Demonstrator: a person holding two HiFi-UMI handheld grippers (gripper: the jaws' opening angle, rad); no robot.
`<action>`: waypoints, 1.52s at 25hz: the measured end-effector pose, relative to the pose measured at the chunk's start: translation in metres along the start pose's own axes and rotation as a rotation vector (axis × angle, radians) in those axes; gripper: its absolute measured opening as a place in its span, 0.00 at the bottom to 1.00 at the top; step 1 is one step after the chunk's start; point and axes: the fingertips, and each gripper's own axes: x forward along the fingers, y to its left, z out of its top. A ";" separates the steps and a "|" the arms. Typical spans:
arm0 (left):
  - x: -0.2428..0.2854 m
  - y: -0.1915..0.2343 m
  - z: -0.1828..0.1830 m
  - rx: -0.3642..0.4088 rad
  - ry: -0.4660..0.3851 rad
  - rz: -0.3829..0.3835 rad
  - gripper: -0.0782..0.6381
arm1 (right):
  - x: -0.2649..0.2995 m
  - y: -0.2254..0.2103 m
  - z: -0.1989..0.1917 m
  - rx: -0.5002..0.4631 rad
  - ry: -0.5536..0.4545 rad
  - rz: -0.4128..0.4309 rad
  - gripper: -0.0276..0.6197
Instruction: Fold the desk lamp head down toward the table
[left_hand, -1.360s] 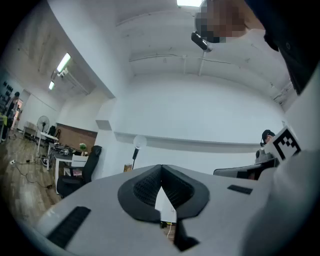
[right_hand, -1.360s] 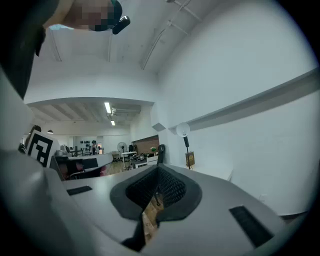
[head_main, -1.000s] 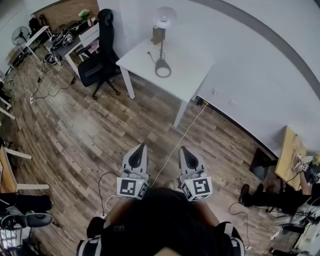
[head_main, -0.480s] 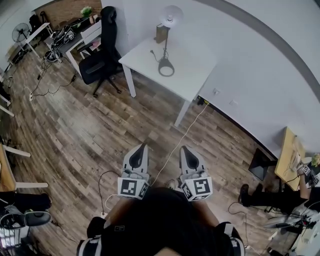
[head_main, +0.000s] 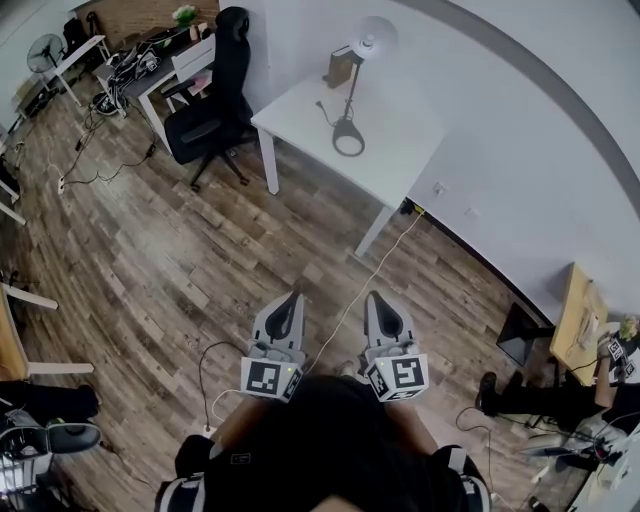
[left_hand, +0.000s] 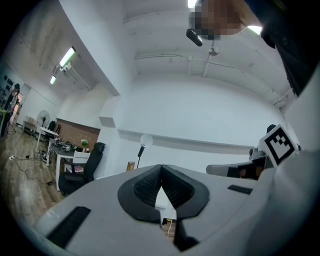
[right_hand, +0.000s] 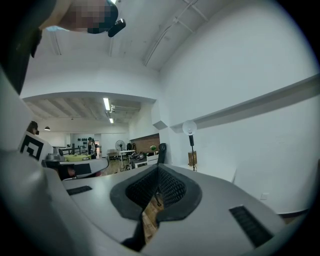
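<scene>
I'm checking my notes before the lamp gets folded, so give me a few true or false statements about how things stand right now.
The lamp stands on the white table with its head raised. True.
Both grippers are open. False: the left gripper and the right gripper are shut, with nothing between the jaws.
One gripper touches the lamp. False: both are over the wooden floor, well short of the table.
A black office chair stands beside the table. True.
A brown box stands on the table near the lamp. True.
</scene>
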 end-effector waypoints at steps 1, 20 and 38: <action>-0.002 0.006 0.000 -0.001 0.000 -0.001 0.14 | 0.003 0.005 -0.002 -0.002 0.004 -0.003 0.06; 0.065 0.070 -0.017 -0.015 0.019 0.070 0.14 | 0.094 -0.019 -0.012 0.015 0.027 0.036 0.06; 0.279 0.045 -0.002 0.055 0.005 0.101 0.14 | 0.218 -0.183 0.026 0.037 -0.007 0.127 0.06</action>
